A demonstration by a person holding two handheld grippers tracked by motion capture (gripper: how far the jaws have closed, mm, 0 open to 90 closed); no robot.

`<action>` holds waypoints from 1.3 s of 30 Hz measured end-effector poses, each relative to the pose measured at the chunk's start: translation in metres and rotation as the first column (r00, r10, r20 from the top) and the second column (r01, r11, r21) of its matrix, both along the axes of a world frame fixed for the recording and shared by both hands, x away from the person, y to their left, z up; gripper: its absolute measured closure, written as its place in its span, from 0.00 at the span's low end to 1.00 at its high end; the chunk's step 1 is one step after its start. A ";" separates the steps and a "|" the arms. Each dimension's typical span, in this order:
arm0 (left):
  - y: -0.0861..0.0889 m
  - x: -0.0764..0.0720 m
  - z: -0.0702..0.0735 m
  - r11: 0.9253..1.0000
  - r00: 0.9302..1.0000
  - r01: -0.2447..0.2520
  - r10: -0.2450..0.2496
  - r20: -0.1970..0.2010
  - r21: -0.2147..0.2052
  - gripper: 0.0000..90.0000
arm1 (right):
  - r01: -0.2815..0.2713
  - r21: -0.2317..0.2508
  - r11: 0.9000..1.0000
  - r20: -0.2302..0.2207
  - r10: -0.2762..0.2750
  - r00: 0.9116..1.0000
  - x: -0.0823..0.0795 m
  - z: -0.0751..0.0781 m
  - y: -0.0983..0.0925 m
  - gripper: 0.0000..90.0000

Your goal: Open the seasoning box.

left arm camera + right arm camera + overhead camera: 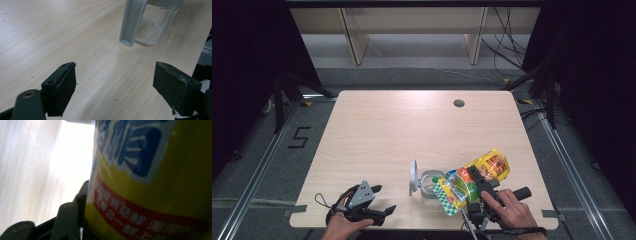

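Right claw (476, 176) pinches my yellow snack bag (484, 170), tilted over the glass jar (430, 184) near the table (382, 130) edge; left claw (377, 212) rests spread; tipping carelessly could scatter contents.

From above my side, one camera looks forward and down on the surface (412, 130); my left one rides low, sharing the glass jar (152, 27); my right is pressed against the yellow bag (155, 180).

Left hand-held gripper (384, 211) low, jaws wide apart; right hand-held gripper (476, 177) clamped, angled up-left.
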State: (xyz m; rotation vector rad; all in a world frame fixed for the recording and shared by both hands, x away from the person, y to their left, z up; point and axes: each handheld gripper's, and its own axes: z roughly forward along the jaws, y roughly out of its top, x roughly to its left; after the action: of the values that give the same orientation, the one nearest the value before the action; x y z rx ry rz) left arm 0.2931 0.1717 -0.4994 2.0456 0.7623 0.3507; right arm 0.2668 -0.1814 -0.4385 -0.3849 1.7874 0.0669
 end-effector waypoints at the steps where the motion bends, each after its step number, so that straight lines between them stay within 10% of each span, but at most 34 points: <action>1: 0.000 0.000 -0.001 1.000 1.000 -0.002 0.002 0.005 0.002 0.20 | -0.023 -0.009 1.000 0.015 0.024 1.000 0.001 -0.001 0.001 0.58; 17: 0.000 0.000 -0.001 1.000 1.000 0.005 -0.006 0.011 0.012 0.20 | -0.023 -0.121 0.992 0.065 0.031 0.997 0.001 -0.003 0.004 0.58; 26: 0.000 0.001 0.000 1.000 1.000 0.013 -0.013 0.026 0.010 0.20 | -0.023 -0.259 0.966 0.102 0.051 0.994 -0.001 0.004 0.009 0.58; 34: -0.001 -0.001 -0.001 1.000 1.000 -0.005 0.005 -0.002 -0.004 0.20 | -0.027 -0.298 0.954 0.123 0.066 0.990 0.001 0.004 0.012 0.58; 35: 0.000 0.000 0.000 1.000 1.000 0.000 0.000 0.009 0.008 0.20 | 0.002 -0.250 0.968 0.117 0.028 0.993 -0.002 0.000 0.010 0.58; 39: 0.000 -0.001 0.000 1.000 1.000 -0.001 0.001 0.010 0.010 0.20 | -0.035 -0.309 0.950 0.125 0.077 0.989 -0.001 0.003 0.014 0.58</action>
State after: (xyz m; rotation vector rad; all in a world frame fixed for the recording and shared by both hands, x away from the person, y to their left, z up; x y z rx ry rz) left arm 0.2924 0.1719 -0.4999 2.0516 0.7567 0.3651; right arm 0.2662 -0.1677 -0.4354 -0.6487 1.6535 -0.1959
